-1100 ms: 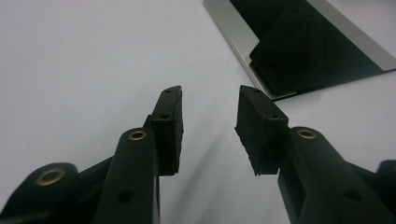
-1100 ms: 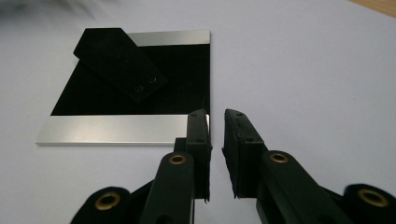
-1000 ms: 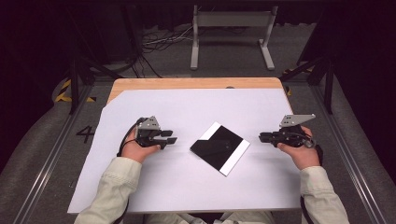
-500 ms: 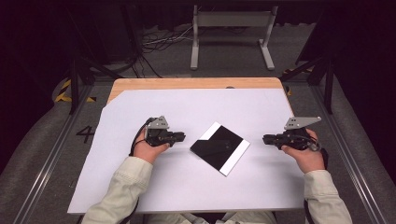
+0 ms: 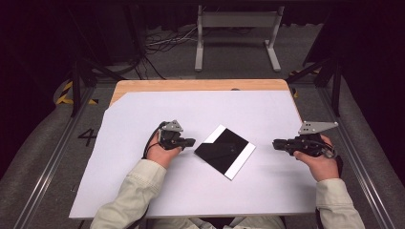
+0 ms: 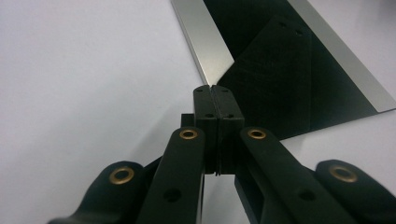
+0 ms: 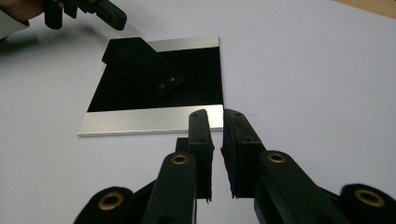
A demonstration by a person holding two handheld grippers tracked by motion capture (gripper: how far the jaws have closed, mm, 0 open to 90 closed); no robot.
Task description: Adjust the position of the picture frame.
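a black square plate (image 5: 224,150) with silver strips along two edges lies flat near the middle of a white table (image 5: 143,109). the left gripper (image 5: 190,141) has just closed, jaws pressed together on nothing, tips just beside the plate's left corner. the right gripper (image 5: 276,143) hovers near the plate's right side, its jaws a narrow gap apart and empty.

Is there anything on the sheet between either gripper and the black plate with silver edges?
Nothing visible. The left gripper sits right at the plate's corner, jaws just closed with nothing between them. Only bare white sheet separates the right gripper from it.
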